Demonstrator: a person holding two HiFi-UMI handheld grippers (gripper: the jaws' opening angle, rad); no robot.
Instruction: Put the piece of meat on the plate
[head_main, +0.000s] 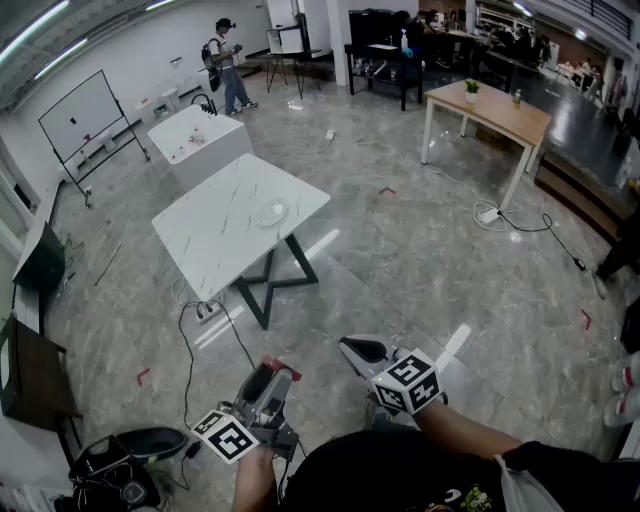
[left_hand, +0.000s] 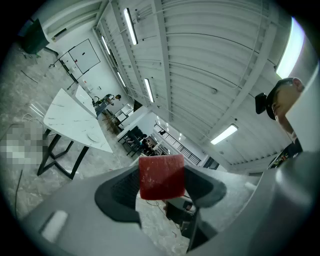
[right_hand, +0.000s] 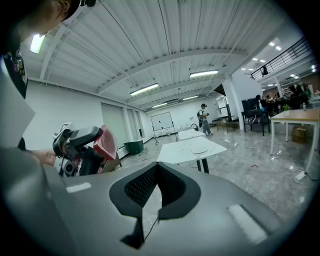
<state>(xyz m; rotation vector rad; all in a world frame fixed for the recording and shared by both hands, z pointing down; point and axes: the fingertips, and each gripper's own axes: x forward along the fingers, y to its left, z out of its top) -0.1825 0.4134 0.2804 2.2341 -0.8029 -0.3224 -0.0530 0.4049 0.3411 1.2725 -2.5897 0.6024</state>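
the jaws of the left gripper (left_hand: 161, 187) are clamped on the piece of meat (left_hand: 161, 176), a flat red square slab pinched between the two dark pads and sticking out past their tips. the jaws of the right gripper (right_hand: 157, 174) are pressed together with nothing between them. in the right gripper view the meat shows as a red wedge at the front of the left gripper, off to the left.

in the head view both grippers are held low and close to the person's body, side by side over the grey marbled floor (head_main: 420, 250), well apart from the white table (head_main: 215, 240). the plate (head_main: 271, 213), pale and round, lies on that table's top near its right side. the table stands on dark crossed legs. beyond it are a second white table (head_main: 195, 135), a whiteboard (head_main: 82, 113) to the left, a standing person (head_main: 229, 63) and a wooden table (head_main: 490, 108) to the right.
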